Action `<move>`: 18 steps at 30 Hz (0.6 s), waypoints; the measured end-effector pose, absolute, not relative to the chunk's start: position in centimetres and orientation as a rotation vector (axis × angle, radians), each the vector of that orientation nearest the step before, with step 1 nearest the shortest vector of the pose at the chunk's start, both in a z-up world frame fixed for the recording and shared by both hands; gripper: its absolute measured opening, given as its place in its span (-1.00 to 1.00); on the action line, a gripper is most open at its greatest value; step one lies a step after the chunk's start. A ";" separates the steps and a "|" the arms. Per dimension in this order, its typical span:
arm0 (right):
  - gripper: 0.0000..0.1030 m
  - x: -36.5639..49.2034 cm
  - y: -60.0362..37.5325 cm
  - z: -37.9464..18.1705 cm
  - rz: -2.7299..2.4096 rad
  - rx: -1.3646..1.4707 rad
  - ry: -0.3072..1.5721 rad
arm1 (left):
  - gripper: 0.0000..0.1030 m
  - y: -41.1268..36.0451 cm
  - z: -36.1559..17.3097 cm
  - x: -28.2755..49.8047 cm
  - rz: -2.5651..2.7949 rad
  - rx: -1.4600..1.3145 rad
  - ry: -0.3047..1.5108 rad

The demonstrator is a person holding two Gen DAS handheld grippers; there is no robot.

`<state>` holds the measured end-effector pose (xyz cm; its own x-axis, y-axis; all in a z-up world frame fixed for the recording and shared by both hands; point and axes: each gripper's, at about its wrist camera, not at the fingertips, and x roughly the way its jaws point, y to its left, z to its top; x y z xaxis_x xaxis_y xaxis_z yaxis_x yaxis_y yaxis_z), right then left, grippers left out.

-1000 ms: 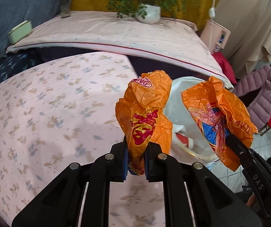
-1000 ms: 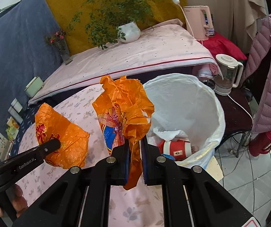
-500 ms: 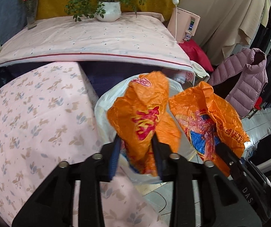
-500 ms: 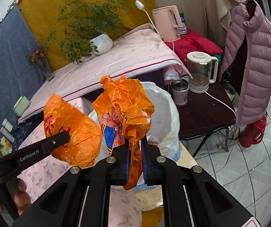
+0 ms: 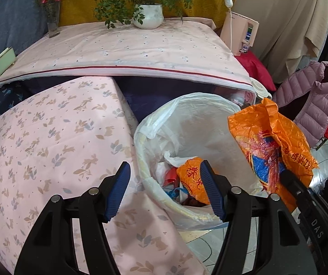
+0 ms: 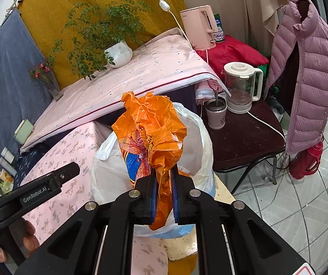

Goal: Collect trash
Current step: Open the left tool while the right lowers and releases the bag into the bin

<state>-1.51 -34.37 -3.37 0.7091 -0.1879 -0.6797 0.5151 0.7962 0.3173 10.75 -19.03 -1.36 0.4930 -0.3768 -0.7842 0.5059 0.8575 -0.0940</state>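
Two orange wrappers are in play: one (image 5: pixel 192 178) lies in the white-lined bin (image 5: pixel 154 190) on other rubbish, beneath the left gripper (image 5: pixel 165 191), whose jaws are opening with nothing between them. The right gripper (image 6: pixel 163 197) pinches the second wrapper (image 6: pixel 150 135) tight above the bin; let go too near the rim, I judge, this light crinkly plastic could catch there or slip to the floor

Right gripper (image 6: pixel 164 192) clamps crumpled orange wrapper (image 6: pixel 150 133) above white-lined trash bin (image 6: pixel 200 137) (left gripper (image 6: pixel 49 183) alongside).

"GenRobot.AI" on left hand-held gripper (image 6: pixel 49 184), "DAS" on right hand-held gripper (image 5: pixel 285 176)
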 end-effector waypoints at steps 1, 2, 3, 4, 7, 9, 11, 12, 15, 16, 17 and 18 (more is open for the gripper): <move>-0.81 -1.3 -34.4 -3.4 -0.406 0.518 0.680 | 0.16 -18.9 -1.4 10.8 -0.532 0.156 0.909; -0.81 -1.0 -34.3 -3.4 -0.402 0.515 0.682 | 0.16 -18.8 -1.4 10.8 -0.527 0.156 0.908; -0.81 -0.6 -34.2 -3.3 -0.397 0.509 0.684 | 0.16 -18.7 -1.5 10.9 -0.521 0.157 0.907; -0.81 -0.3 -34.1 -3.3 -0.393 0.504 0.686 | 0.16 -18.5 -1.5 11.0 -0.515 0.159 0.904; -0.80 0.8 -33.8 -3.2 -0.381 0.490 0.691 | 0.16 -18.3 -1.4 11.1 -0.499 0.166 0.896; -0.80 1.4 -33.6 -3.2 -0.375 0.482 0.696 | 0.16 -18.0 -1.5 11.3 -0.487 0.168 0.894; -0.79 2.2 -33.3 -3.2 -0.367 0.471 0.701 | 0.16 -17.6 -1.6 11.4 -0.480 0.164 0.897; -0.79 2.6 -33.2 -3.2 -0.365 0.463 0.704 | 0.16 -17.4 -1.6 11.5 -0.476 0.162 0.898; -0.77 3.8 -32.7 -3.1 -0.357 0.441 0.710 | 0.17 -16.8 -1.7 11.7 -0.459 0.162 0.896; -0.75 4.2 -32.5 -3.1 -0.353 0.434 0.711 | 0.18 -16.5 -1.8 11.8 -0.453 0.164 0.895; -0.72 4.5 -32.3 -3.0 -0.351 0.427 0.712 | 0.19 -16.3 -1.8 11.8 -0.448 0.165 0.894; -0.68 4.8 -32.1 -3.0 -0.352 0.420 0.712 | 0.20 -16.1 -1.9 11.9 -0.442 0.166 0.892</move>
